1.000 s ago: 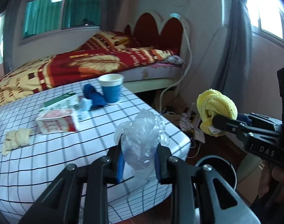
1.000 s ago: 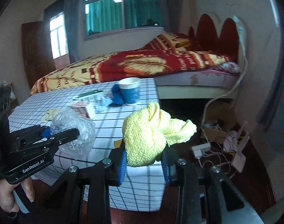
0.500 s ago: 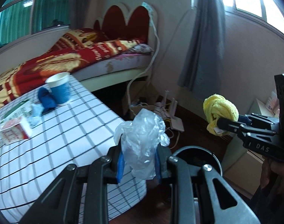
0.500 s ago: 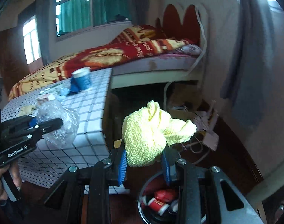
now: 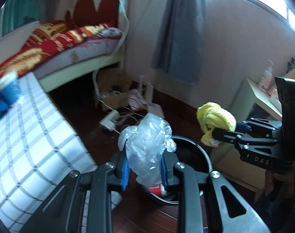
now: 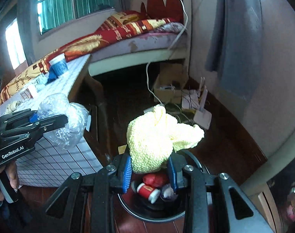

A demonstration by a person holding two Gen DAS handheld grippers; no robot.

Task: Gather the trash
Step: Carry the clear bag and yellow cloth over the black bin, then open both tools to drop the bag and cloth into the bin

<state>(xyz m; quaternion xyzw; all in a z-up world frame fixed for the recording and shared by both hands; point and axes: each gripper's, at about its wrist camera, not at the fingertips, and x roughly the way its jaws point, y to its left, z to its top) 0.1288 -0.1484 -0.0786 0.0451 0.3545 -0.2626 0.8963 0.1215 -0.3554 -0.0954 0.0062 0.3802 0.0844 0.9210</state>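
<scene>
In the left wrist view, the right gripper (image 5: 207, 134) carries the letters "DAS" in pale print on its black body, with a small lightning-bolt mark just left of them. In the right wrist view, the left gripper (image 6: 50, 116) reads "GenRobot.AI" in white along its black side. The bedspread (image 6: 17, 81) shows lettering too blurred to read.
</scene>
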